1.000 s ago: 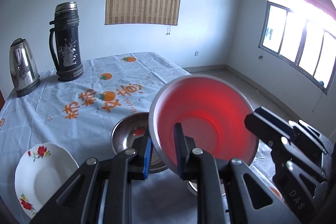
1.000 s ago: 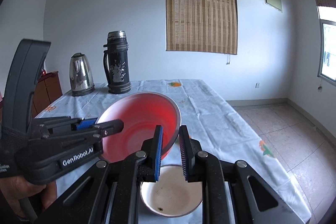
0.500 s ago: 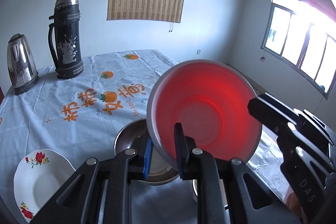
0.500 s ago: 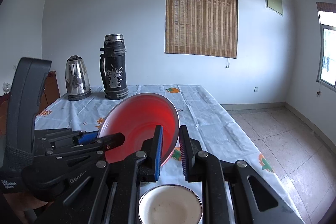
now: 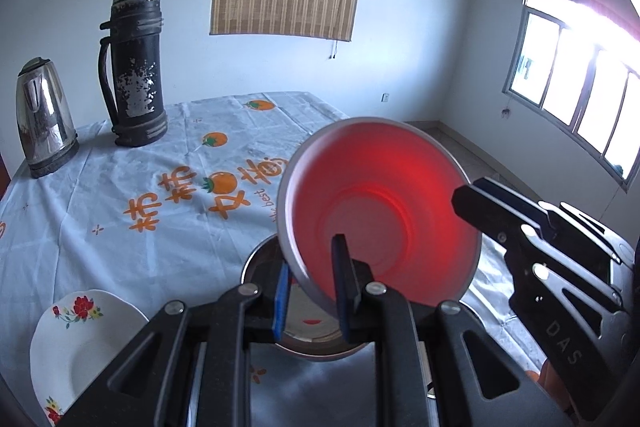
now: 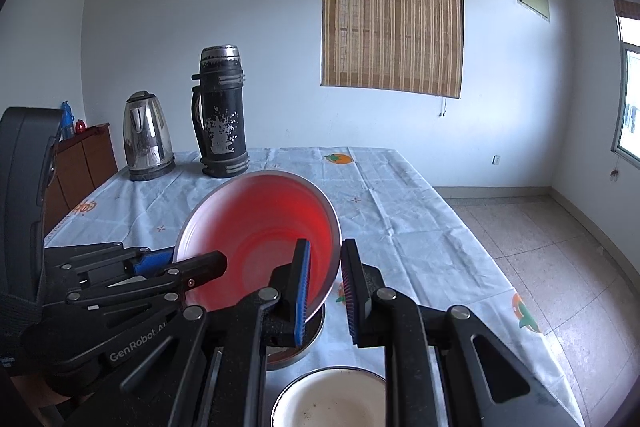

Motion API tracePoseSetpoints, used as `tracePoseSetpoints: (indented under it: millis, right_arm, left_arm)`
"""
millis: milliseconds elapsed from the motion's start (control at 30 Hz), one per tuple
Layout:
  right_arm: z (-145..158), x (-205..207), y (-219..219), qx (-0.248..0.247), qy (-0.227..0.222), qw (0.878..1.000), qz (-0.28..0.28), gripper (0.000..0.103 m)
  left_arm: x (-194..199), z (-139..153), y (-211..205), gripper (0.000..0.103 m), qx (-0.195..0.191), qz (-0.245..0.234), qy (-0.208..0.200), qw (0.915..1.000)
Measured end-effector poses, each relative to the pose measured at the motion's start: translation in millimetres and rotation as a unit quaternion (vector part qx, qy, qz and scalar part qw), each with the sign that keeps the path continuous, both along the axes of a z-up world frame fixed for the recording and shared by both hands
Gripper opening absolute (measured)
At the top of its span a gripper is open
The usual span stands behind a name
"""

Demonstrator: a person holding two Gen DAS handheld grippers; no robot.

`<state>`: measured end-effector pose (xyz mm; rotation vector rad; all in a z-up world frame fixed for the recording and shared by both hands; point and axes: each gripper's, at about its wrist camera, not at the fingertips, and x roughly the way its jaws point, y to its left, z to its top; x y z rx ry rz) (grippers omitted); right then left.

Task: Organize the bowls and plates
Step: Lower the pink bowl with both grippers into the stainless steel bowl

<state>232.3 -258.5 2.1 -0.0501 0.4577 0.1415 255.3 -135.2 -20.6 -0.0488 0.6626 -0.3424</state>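
The scene is being viewed from two fisheye cameras, each looking forward and downward along its own tongs. The left tongs (image 5: 310, 291) are being seen from just behind, facing the tabletop (image 5: 120, 195) toward its far edge, with windows at the right. The right tongs (image 6: 326, 287) are being seen equally close, facing the same far edge. The red bowl (image 5: 380, 215), thermos (image 5: 134, 67) and kettle (image 5: 42, 119) are being shared by both views.

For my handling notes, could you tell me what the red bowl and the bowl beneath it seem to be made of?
Red bowl: probably metal with a matte red-tinted inside; its rim looks grey.
Lower bowl: likely stainless steel, shiny, showing a red reflection.
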Motion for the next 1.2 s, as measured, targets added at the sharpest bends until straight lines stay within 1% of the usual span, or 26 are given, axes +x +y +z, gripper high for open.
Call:
tracePoseSetpoints:
  millis: [67,300,467,667,833,900,1033,1200]
  right_arm:
    - [-2,6,2,-0.001,0.005,1.0,-0.002,0.017]
    - [-11,20,7,0.003,0.03,1.0,0.007,0.019]
    - [-14,27,12,0.005,0.044,0.999,0.015,0.019]
    - [-18,36,16,-0.008,0.067,0.998,0.014,0.019]
    - [-21,47,10,0.0,0.099,0.995,0.017,0.019]
    - [-22,50,7,0.006,0.108,0.994,0.021,0.019]
    - [-24,54,8,0.001,0.12,0.993,0.022,0.019]
    - [-31,63,8,0.007,0.142,0.989,0.029,0.019]
  left_arm:
    - [2,-3,0,0.017,0.001,-0.001,0.001,1.0]
    - [11,-14,7,0.017,-0.001,0.003,0.025,0.9997]
    - [16,-19,14,0.017,-0.014,0.003,0.05,0.9986]
    - [17,-22,15,0.017,-0.011,0.001,0.063,0.9979]
    - [20,-26,18,0.017,-0.026,-0.007,0.084,0.9961]
    - [21,-26,17,0.017,-0.026,-0.009,0.088,0.9957]
    - [23,-30,17,0.017,-0.031,-0.011,0.101,0.9944]
    - [25,-34,17,0.018,-0.024,-0.01,0.111,0.9935]
